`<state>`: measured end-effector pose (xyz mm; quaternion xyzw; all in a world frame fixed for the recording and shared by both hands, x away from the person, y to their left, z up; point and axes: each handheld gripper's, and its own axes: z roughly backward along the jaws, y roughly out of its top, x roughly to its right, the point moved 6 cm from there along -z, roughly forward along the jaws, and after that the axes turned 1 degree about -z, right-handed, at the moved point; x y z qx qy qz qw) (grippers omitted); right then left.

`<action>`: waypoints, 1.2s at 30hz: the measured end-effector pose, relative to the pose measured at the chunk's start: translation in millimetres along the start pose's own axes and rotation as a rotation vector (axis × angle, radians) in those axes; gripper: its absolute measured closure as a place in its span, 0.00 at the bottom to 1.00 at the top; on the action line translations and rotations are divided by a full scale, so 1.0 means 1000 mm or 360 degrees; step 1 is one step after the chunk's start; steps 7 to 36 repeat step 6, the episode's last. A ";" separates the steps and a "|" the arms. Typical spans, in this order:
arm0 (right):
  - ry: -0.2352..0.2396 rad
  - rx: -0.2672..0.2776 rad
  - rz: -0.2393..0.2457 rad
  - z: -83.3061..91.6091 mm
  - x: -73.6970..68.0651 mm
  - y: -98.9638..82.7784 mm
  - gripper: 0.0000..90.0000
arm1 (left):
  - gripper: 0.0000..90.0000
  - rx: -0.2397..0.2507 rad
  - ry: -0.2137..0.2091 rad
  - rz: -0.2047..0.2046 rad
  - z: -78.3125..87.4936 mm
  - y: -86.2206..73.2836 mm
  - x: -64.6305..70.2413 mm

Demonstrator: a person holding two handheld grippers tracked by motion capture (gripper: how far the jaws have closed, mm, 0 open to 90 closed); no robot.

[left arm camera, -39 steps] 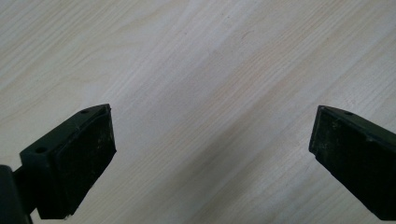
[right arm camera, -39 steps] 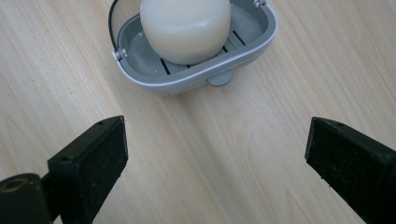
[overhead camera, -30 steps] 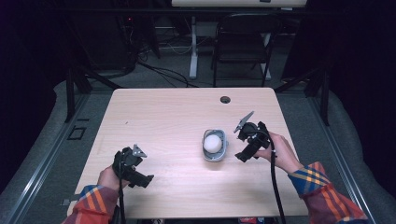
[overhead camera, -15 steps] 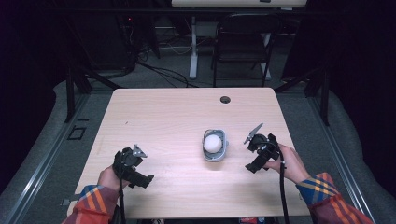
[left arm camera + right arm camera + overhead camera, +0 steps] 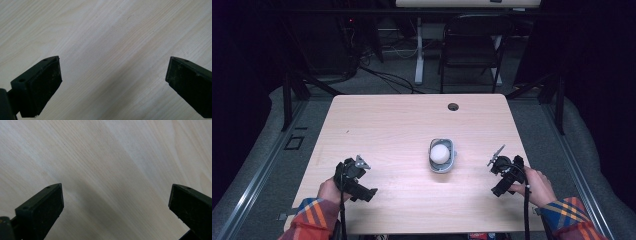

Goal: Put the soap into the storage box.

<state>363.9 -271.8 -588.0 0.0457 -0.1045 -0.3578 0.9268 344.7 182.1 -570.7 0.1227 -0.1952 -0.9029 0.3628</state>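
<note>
- Pale wood is what I see under both of my tools: the light wooden table (image 5: 402, 130) with long grain lines.
- My left black two-jaw gripper (image 5: 354, 179) sits near the front left part of the table, with a hand (image 5: 330, 190) in a striped orange sleeve around it.
- In the left gripper view, its jaws stand wide apart, and between them there is just bare wood (image 5: 112, 62).
- My right black two-jaw gripper (image 5: 504, 172) sits near the front right part of the table, held by the other hand (image 5: 537, 186).
- In the right gripper view, its jaws stand wide apart too, with bare wood (image 5: 115, 177) between them.
- The small grey tray with a round white ball in it (image 5: 442, 155) rests on the table between the two grippers, nearer the right one.
- The tray is well apart from both pairs of jaws. Nothing touches it.
- The white ball (image 5: 440, 153) lies inside the tray, near its far end.
- A small dark round hole (image 5: 453, 106) is in the table far beyond the tray, near the back edge.
</note>
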 end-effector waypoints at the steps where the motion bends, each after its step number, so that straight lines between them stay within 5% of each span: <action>1: 0.0000 0.0000 0.0000 0.000 0.000 0.000 0.00 | 0.00 0.0000 0.0000 0.0000 0.000 0.000 0.000; 5: 0.0004 -0.0062 0.0030 -0.002 0.001 -0.002 0.01 | 0.00 -0.0006 -0.0012 0.0007 -0.003 0.002 0.000; 36: 0.0032 -0.0061 0.0023 -0.004 -0.001 -0.002 0.02 | 0.00 -0.0009 -0.0016 0.0014 -0.004 0.002 0.000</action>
